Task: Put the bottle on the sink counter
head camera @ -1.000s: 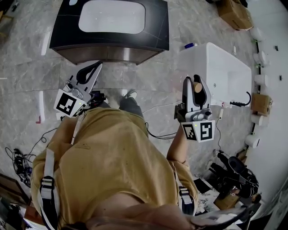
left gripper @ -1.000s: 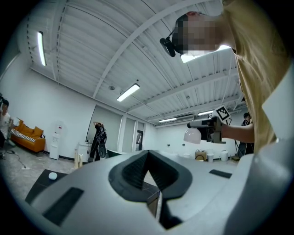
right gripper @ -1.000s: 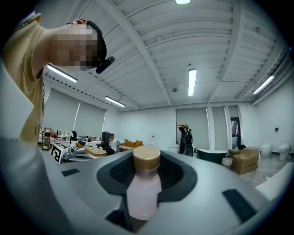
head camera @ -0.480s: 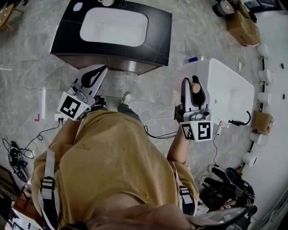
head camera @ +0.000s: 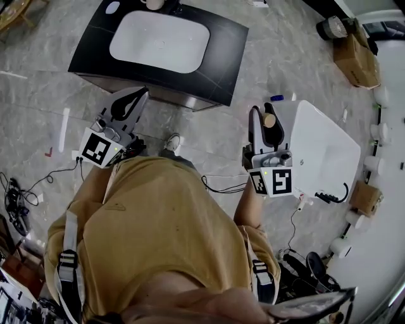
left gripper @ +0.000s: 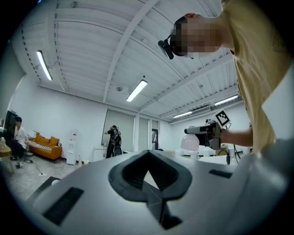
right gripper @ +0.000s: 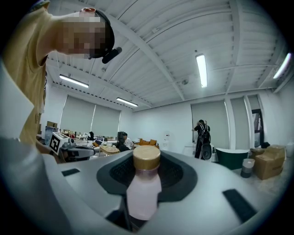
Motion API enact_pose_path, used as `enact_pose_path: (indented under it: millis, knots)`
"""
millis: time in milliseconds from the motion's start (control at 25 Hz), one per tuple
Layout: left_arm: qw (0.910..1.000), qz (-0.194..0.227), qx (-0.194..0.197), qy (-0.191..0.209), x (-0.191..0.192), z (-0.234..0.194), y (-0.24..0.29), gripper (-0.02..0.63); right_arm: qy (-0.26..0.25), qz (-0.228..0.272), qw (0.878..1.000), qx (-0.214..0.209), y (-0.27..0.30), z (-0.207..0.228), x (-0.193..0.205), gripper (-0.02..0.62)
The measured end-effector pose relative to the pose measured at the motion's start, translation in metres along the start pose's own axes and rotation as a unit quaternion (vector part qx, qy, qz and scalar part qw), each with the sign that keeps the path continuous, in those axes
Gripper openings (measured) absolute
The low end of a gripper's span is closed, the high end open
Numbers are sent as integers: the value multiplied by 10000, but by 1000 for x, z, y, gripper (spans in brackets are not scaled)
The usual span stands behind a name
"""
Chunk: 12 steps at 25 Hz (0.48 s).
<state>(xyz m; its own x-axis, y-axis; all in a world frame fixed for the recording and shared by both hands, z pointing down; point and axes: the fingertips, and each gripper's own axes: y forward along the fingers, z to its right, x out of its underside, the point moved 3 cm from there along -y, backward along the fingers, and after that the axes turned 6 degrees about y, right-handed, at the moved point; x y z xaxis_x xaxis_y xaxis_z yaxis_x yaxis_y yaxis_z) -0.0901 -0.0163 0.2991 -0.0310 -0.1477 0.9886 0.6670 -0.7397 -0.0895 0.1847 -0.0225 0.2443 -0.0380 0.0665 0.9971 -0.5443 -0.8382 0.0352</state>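
While carried over bare floor, still well apart from the sink counter (head camera: 215,69), which lies far and to the left. Grips the bottle (right gripper: 144,183) in the right gripper (head camera: 264,123): pale pink body pinched between both pads, gold cap up and clear of them. Keeps the left gripper (head camera: 130,101) closed on nothing, pads meeting along a seam, tips aimed toward the counter's near edge.

Against a second ago: counter turned in the head view and shown more fully, white tub (head camera: 323,152) at right swung round and tilted, right gripper drawn slightly left and farther. Same grip throughout. Reads as a turn and a step toward the counter, so carrying only, with placing not begun.

Hard to make out: the bottle's base, buried behind the jaws; from the head view, little beyond the cap. Cut off at the far edge: a pale cup-like thing (head camera: 152,3) on the counter's rim. Legs mostly hidden under the torso, one shoe (head camera: 169,143) showing. No sight of the counter from either gripper view, both tilted up at ceiling and room.
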Motion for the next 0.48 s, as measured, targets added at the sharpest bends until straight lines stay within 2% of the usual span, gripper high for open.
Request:
enact_pose_path:
  millis: [200, 480]
  knots:
    - [9993, -105, -347, 93, 0, 2, 6, 2, 43, -38, 9993, -366, 15, 11, 9, 120]
    - [9986, -147, -512, 68, 1, 3, 7, 2, 92, -108, 9982, -580, 31, 18, 17, 119]
